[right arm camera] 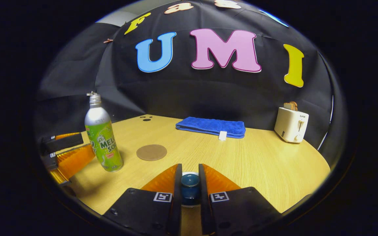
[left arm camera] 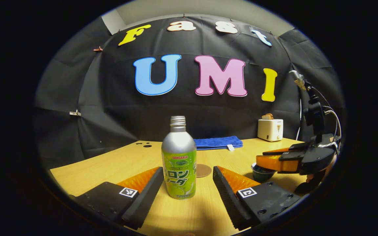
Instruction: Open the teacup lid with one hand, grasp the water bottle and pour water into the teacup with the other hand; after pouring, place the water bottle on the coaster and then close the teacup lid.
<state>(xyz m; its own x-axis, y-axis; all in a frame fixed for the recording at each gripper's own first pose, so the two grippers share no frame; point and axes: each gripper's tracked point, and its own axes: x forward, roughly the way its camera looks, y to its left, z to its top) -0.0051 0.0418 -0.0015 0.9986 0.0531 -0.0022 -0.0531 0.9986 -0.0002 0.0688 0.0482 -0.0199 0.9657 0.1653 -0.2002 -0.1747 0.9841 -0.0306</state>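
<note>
A silver water bottle (left arm camera: 178, 164) with a green label stands upright, uncapped, between the fingers of my left gripper (left arm camera: 187, 169). That gripper is open and not touching it. A round brown coaster (left arm camera: 205, 170) lies just behind the bottle. In the right gripper view my right gripper (right arm camera: 189, 170) is shut on the dark blue knob of the teacup lid (right arm camera: 190, 183). The left gripper view shows the right gripper (left arm camera: 274, 162) over the dark teacup (left arm camera: 261, 173). Whether the lid is lifted off the cup I cannot tell. The bottle (right arm camera: 103, 141), coaster (right arm camera: 151, 152) and left gripper (right arm camera: 67, 150) sit at the left.
A folded blue towel (right arm camera: 211, 127) lies at the back of the wooden table (right arm camera: 267, 164). A white toaster (right arm camera: 291, 124) with toast in it stands at the back right. A hand holds the right gripper near the table's right edge.
</note>
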